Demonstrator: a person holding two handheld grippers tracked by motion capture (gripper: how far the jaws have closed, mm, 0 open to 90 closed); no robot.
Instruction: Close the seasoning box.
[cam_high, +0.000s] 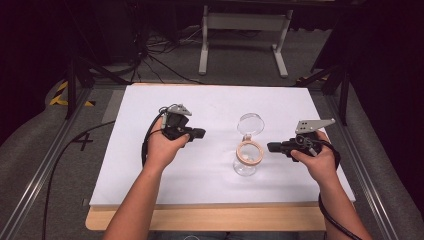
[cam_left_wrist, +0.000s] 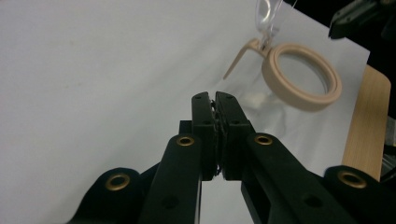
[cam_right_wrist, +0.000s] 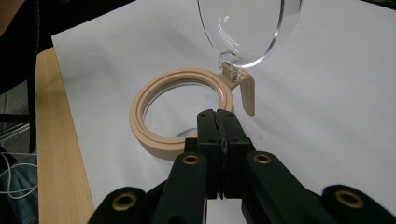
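Observation:
A clear glass jar (cam_high: 246, 159) stands upright on the white sheet, right of centre. Its tan collar ring (cam_left_wrist: 306, 103) (cam_right_wrist: 137, 112) carries a clear round lid (cam_high: 250, 124) (cam_right_wrist: 247, 28), which is hinged back and open. My left gripper (cam_high: 201, 133) (cam_left_wrist: 215, 100) hovers left of the jar and points toward it, with its jaws pressed together on nothing. From the right, my right gripper (cam_high: 270, 147) (cam_right_wrist: 218, 116) points at the collar ring, just short of it. It is shut too and holds nothing.
The white sheet (cam_high: 210, 100) covers most of a wooden tabletop whose bare edge (cam_high: 210, 217) shows at the front. Metal rails run along both sides. A white stand (cam_high: 245, 22) and floor cables lie beyond the far edge.

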